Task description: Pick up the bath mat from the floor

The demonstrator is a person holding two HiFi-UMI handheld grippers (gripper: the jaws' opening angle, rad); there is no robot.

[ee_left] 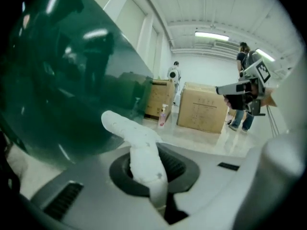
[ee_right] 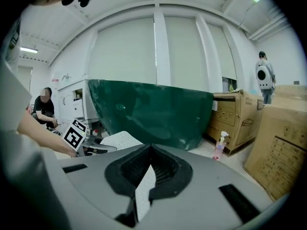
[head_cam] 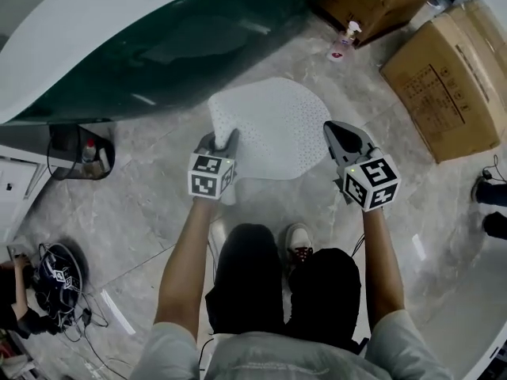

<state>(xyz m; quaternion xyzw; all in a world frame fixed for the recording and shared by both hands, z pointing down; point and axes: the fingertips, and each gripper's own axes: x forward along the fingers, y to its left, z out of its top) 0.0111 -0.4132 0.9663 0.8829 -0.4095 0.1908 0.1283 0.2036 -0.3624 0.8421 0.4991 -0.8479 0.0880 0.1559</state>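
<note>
Clamping the white perforated bath mat [head_cam: 273,125] at centre frame, below the green tub [head_cam: 158,46], the left gripper [head_cam: 224,139] pinches its curled left edge while the right gripper [head_cam: 333,131] nips its right edge, both pairs of jaws narrowed onto it.

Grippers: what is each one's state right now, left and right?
Left gripper: closed on the bunched left edge of the bath mat.
Right gripper: closed on the bath mat's right edge.
</note>
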